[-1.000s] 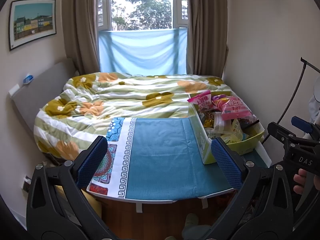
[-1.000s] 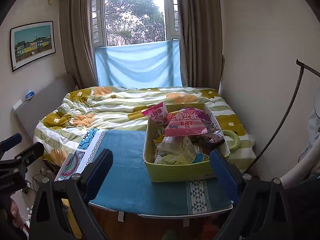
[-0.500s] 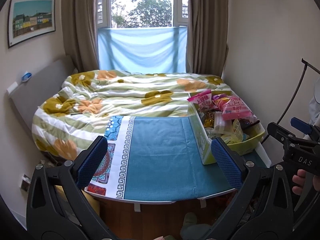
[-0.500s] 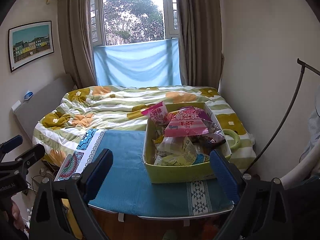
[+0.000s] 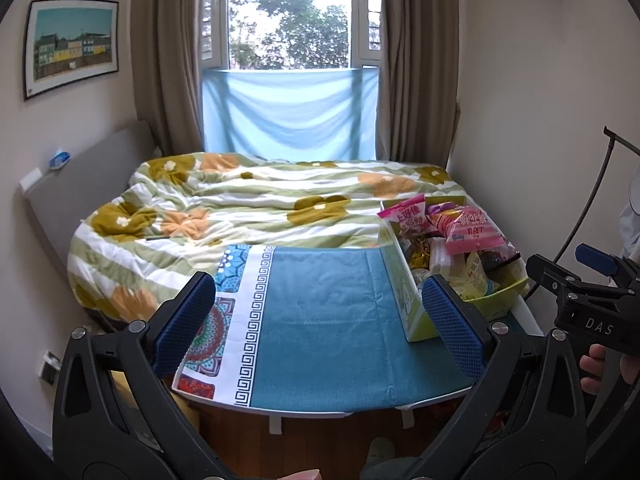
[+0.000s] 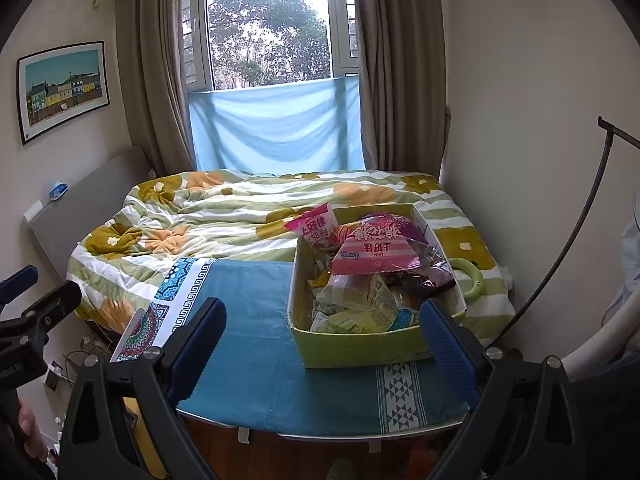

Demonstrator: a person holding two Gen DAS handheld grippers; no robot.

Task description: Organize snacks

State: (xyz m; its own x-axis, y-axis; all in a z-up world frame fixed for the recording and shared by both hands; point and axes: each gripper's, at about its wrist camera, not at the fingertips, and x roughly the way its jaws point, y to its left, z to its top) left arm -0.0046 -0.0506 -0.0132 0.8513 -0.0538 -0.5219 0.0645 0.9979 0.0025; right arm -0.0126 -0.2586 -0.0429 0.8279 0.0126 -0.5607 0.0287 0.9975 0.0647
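Snacks (image 6: 372,256) sat heaped in the green box (image 6: 360,346) at right of frame; bench (image 6: 256,320) otherwise bare. Left claw (image 5: 320,320) and right claw (image 6: 324,332) were both released, empty. That fits packing finished or sorting pending.

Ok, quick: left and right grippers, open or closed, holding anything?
Left gripper: open, empty, above the blue tablecloth.
Right gripper: open, empty, short of the snack box.

Soft daylight comes in through the window (image 5: 288,16), which glares white at the top. The room is evenly lit and sharp, shadows faint. Edges bend strongly, and the corners go black.
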